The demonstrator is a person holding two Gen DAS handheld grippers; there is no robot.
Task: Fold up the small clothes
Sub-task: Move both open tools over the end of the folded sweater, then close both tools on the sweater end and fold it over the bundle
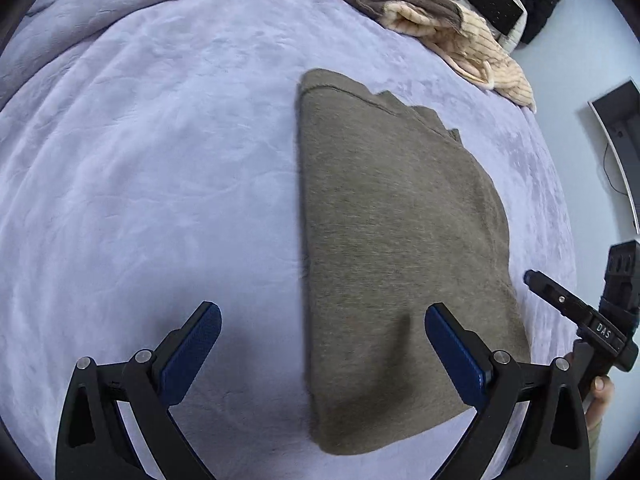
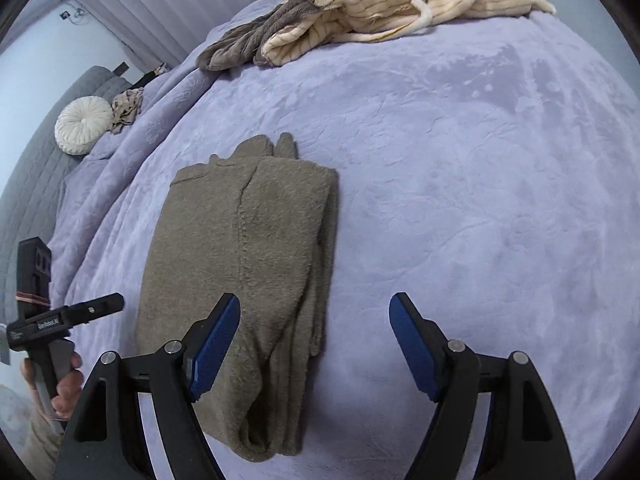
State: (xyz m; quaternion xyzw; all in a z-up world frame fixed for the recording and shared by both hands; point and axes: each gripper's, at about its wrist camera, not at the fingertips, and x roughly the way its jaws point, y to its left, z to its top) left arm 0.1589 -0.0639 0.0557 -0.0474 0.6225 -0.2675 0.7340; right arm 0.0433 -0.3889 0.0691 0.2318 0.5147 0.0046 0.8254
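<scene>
Open right tongs point(image 2: 314, 340) straddle folded garment's point(image 2: 248, 264) right edge.

A: What is found ahead of the left gripper point(image 1: 322, 344)?
B: Bare blanket point(image 1: 160, 160) to its left; the folded garment point(image 1: 392, 240) lies ahead.
A: And farther on?
B: Piled clothes point(image 1: 440, 16) are met.
</scene>
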